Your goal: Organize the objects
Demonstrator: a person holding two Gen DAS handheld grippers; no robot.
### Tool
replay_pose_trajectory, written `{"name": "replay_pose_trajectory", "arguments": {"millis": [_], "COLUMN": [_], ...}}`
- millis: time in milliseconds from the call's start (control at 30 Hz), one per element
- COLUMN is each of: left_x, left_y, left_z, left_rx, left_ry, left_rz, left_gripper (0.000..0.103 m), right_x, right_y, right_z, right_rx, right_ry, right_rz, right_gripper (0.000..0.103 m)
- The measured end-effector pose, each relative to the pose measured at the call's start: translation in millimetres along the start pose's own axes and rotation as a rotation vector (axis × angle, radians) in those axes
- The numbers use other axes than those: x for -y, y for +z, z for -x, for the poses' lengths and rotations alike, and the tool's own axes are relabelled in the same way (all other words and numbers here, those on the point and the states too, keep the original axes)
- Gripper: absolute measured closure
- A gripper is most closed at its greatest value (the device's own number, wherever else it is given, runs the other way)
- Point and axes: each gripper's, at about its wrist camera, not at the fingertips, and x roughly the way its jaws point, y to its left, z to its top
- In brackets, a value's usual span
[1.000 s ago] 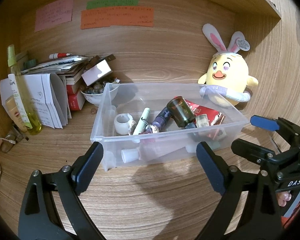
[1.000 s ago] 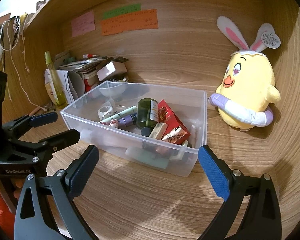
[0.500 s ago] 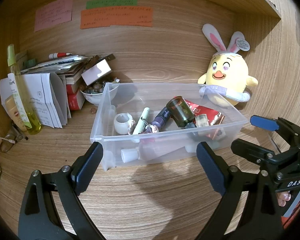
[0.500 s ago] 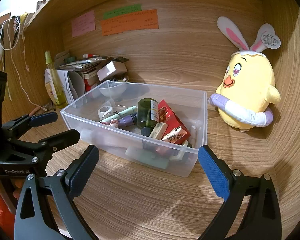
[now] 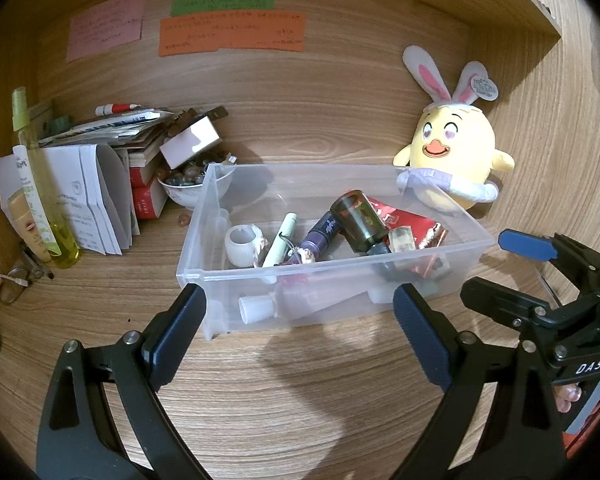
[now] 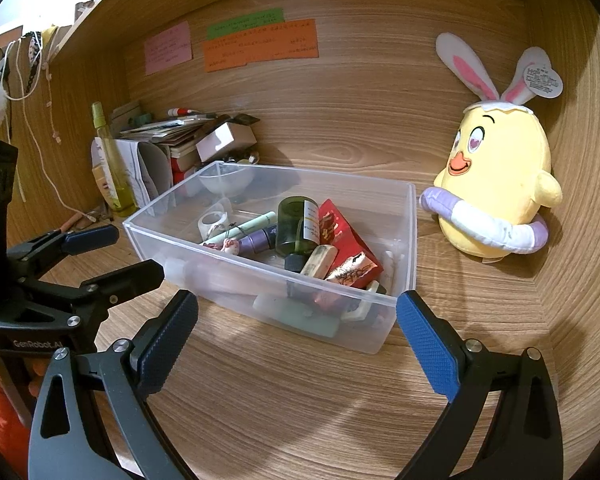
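Observation:
A clear plastic bin (image 5: pixel 204 276) (image 6: pixel 410 240) sits on the wooden desk. Inside lie a dark green jar (image 5: pixel 358 220) (image 6: pixel 298 224), a purple bottle (image 5: pixel 324 230), a pale green tube (image 5: pixel 282 234), a white tape roll (image 5: pixel 242 242), a red packet (image 5: pixel 406 220) (image 6: pixel 344 236) and other small items. My left gripper (image 5: pixel 300 330) hangs open just in front of the bin, nothing between its fingers. My right gripper (image 6: pixel 296 338) is open too, in front of the bin's near right corner. Each gripper shows in the other's view, apart from the bin.
A yellow chick plush (image 5: pixel 456 160) (image 6: pixel 496 188) leans against the right wall beside the bin. A stack of papers and books (image 5: pixel 112 160), a bowl of stones (image 5: pixel 188 186) and a yellow spray bottle (image 5: pixel 40 188) crowd the left. Sticky notes (image 5: pixel 232 30) hang on the back panel.

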Motion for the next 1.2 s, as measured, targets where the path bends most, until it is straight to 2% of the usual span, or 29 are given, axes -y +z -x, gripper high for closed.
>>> {"name": "replay_pose_trajectory", "arguments": {"millis": [500, 700, 1200], "left_x": [-0.4, -2.3, 1.6], "left_y": [-0.4, -0.6, -3.1], "left_z": [0.7, -1.5, 0.0], "left_rx": [0.0, -0.024, -0.004], "left_ry": [-0.002, -0.018, 0.0], "left_rz": [0.004, 0.023, 0.005], "left_gripper": [0.003, 0.003, 0.003], "right_x": [0.9, 1.6, 2.0], "right_y": [-0.3, -0.3, -0.4], "right_z": [-0.3, -0.5, -0.5], "right_rx": [0.0, 0.0, 0.0], "right_ry": [0.0, 0.001, 0.003], "right_rz": [-0.001, -0.001, -0.001], "right_gripper": [0.004, 0.004, 0.004]}}
